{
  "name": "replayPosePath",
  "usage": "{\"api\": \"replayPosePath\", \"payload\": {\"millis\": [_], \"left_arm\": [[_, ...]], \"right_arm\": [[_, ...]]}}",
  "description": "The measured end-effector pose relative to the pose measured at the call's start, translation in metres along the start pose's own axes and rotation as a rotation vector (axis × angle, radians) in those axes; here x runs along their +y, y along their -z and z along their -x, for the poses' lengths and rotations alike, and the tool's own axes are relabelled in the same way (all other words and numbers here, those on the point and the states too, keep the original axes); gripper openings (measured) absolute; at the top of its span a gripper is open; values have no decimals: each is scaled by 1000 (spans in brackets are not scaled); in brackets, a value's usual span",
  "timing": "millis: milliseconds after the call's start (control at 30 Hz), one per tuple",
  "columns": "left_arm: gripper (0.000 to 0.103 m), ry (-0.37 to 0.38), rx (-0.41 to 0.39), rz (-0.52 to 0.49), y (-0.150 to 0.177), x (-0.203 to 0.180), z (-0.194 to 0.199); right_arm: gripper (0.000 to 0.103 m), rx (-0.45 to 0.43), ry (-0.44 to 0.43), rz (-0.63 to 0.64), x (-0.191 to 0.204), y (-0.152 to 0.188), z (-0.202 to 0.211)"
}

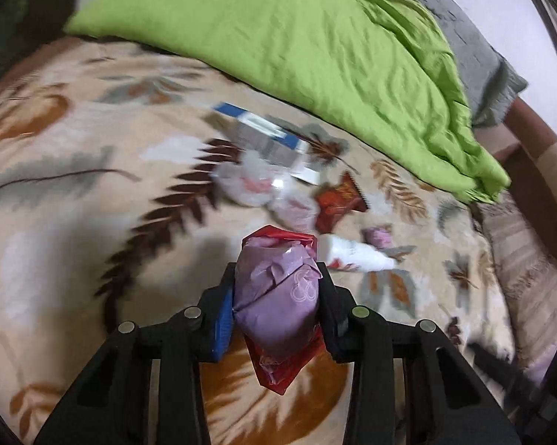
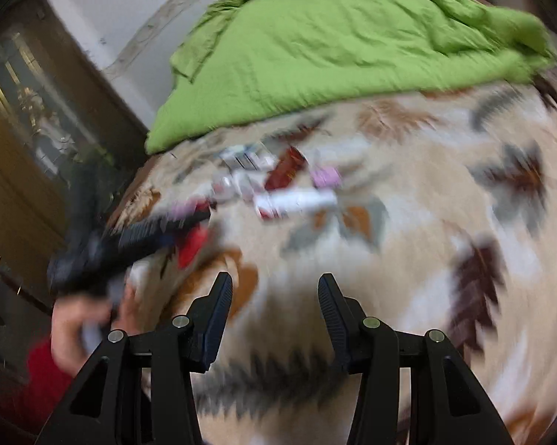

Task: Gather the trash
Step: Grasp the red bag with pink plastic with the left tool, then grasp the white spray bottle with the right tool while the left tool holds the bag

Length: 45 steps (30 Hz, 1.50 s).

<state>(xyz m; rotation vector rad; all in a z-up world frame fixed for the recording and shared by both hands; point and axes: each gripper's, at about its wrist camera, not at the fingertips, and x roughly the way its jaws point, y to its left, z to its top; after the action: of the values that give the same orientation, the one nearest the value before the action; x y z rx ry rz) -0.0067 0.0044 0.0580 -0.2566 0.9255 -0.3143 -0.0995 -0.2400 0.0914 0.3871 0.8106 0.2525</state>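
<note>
over the leaf-print blanket (image 1: 74,193), left claw (image 1: 276,278) clamps purple packet (image 1: 278,296) lengthwise.

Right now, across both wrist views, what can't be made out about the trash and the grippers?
- Right wrist view: motion blur smears the trash pile; no item can be told apart.
- Left wrist view: print on the blue-and-white packet is blurred.
- Left wrist view: the left gripper covers the sides of the purple wrapper; the red bag underneath is mostly hidden.
- Right wrist view: the left gripper is a dark smear.
</note>
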Motion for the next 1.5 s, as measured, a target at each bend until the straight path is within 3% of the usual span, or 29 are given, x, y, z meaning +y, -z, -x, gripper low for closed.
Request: {"api": "replayPosePath", "payload": {"millis": [100,233,400,467,600,767,1033,1067,1133,1233,1500], "left_arm": [[38,-42,-34,6,0,9,1],[38,-91,-75,32,-2,26,-2],[38,-115,-56,27,-4,34,-17],[38,-128,-62,12,-6,33,-19],[38,-106,-59,15,-8,34,-20],[38,-96,-64,1,-9,28,-20],[38,-105,-59,-2,-9,29,-20],[38,-107,-58,-4,-8,29,-20],[38,-111,-58,-8,-8,28,-20],[38,-114,-64,-28,-5,24,-16],[38,-106,-115,-131,15,-3,15]], "right_arm": [[52,85,-53,71,4,-33,-40],[52,153,-9,177,8,-60,-97],[52,227,-13,187,-4,-79,-140],[52,246,25,202,-8,-80,-149],[52,351,-93,181,-16,-69,-151],[52,415,-129,261,1,-44,-147],[51,331,-19,248,16,-39,-158],[37,319,9,242,17,-37,-158],[34,307,55,253,20,-34,-155],[33,259,103,232,25,-24,-135],[33,33,267,153,41,25,-32]]}}
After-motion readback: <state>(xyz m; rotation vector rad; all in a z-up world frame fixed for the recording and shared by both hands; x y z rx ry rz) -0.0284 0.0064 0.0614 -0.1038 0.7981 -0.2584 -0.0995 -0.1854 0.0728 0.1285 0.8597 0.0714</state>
